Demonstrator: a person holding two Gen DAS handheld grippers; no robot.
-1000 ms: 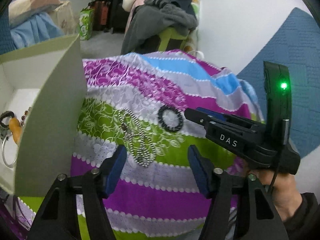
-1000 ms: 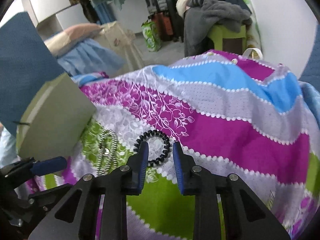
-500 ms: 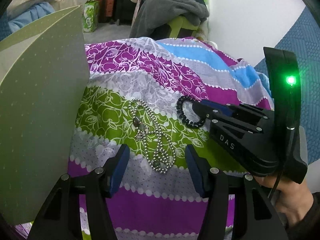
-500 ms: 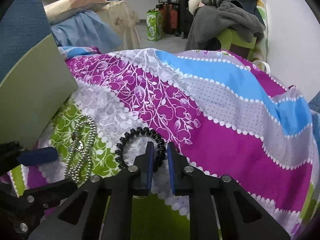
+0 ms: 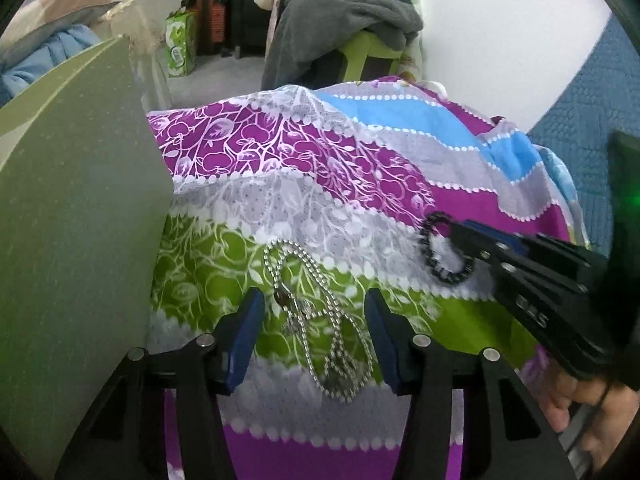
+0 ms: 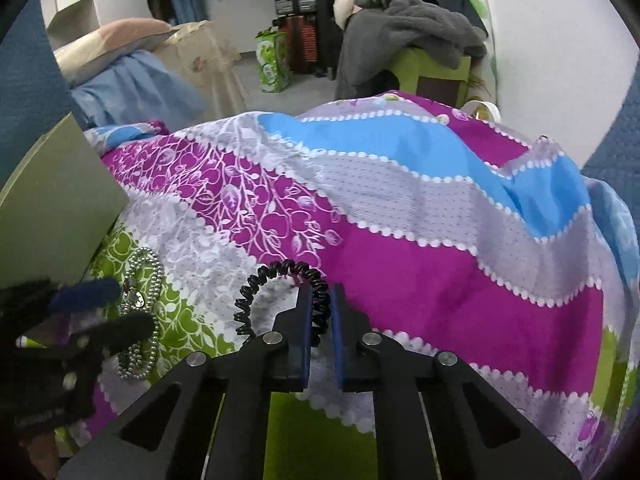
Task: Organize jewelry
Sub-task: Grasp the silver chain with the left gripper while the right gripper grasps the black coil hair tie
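On purple, green and blue floral bedspread (image 6: 420, 216), right gripper (image 6: 319, 316) pinching black spiral coil bracelet (image 6: 256, 288), blue pads nearly closed on its right side; coil lying on fabric, not yet lifted. Left gripper (image 5: 312, 320) hanging wide open, holding nothing, straddling silver ball-chain necklace (image 5: 320, 320) without touching. Pale green cardboard box (image 5: 76, 220) standing just left of necklace, interior hidden. Judging progress: both pieces outside box, both placements remaining; bracelet grasp appearing just made, necklace pickup pending.
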